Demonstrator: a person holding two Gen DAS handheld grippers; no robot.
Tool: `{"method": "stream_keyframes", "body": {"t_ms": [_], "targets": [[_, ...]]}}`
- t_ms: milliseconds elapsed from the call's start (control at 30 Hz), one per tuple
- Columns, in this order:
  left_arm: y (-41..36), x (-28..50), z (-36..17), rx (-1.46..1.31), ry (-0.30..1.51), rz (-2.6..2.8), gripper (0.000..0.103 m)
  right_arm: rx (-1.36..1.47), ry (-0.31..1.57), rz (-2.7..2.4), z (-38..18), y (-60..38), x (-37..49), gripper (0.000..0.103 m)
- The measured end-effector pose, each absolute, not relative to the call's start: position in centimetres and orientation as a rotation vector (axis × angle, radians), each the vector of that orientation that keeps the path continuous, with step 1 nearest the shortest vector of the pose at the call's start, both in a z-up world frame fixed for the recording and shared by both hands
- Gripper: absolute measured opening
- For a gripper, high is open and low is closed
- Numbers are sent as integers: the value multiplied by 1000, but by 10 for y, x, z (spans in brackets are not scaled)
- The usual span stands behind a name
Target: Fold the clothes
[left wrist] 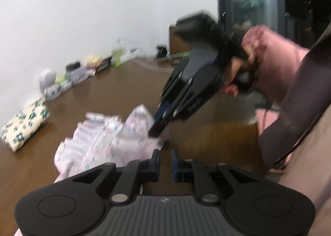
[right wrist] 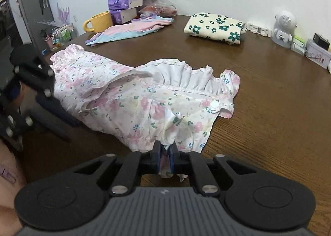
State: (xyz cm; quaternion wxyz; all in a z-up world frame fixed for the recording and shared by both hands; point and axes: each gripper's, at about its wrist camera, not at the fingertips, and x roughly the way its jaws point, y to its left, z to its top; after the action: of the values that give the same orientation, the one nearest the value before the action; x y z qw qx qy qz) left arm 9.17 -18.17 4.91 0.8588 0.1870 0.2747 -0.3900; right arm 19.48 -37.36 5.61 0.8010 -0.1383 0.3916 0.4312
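Observation:
A white and pink floral dress with ruffles (right wrist: 134, 95) lies crumpled on the brown table (right wrist: 269, 112). My right gripper (right wrist: 165, 153) is shut on a bunched bit of the dress's near edge, and cloth shows between the pads. In the left wrist view that gripper (left wrist: 157, 130) comes down from the right onto the dress (left wrist: 107, 143), held by a hand in a pink sleeve (left wrist: 275, 64). My left gripper (left wrist: 165, 161) hovers just right of the dress with a narrow gap between its jaws. Only bare table shows in that gap. In the right wrist view it (right wrist: 70, 130) is blurred at the dress's left side.
A folded cream cloth with green flowers (right wrist: 215, 28) lies at the far side, with a pastel garment (right wrist: 128, 31) to its left. A yellow mug (right wrist: 99, 22), tissue boxes (right wrist: 124, 2), a white figurine (right wrist: 284, 27) and a tin (right wrist: 317, 56) line the wall.

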Motion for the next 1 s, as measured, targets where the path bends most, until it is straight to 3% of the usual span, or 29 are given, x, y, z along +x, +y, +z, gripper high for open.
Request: {"method": "stream_keyframes", "body": {"t_ms": [367, 1000], "targets": [[-152, 133, 24, 256, 745, -600, 11, -204, 867, 855, 41, -379, 205, 10], [-151, 132, 18, 262, 737, -602, 11, -201, 826, 805, 32, -380, 199, 16]]}}
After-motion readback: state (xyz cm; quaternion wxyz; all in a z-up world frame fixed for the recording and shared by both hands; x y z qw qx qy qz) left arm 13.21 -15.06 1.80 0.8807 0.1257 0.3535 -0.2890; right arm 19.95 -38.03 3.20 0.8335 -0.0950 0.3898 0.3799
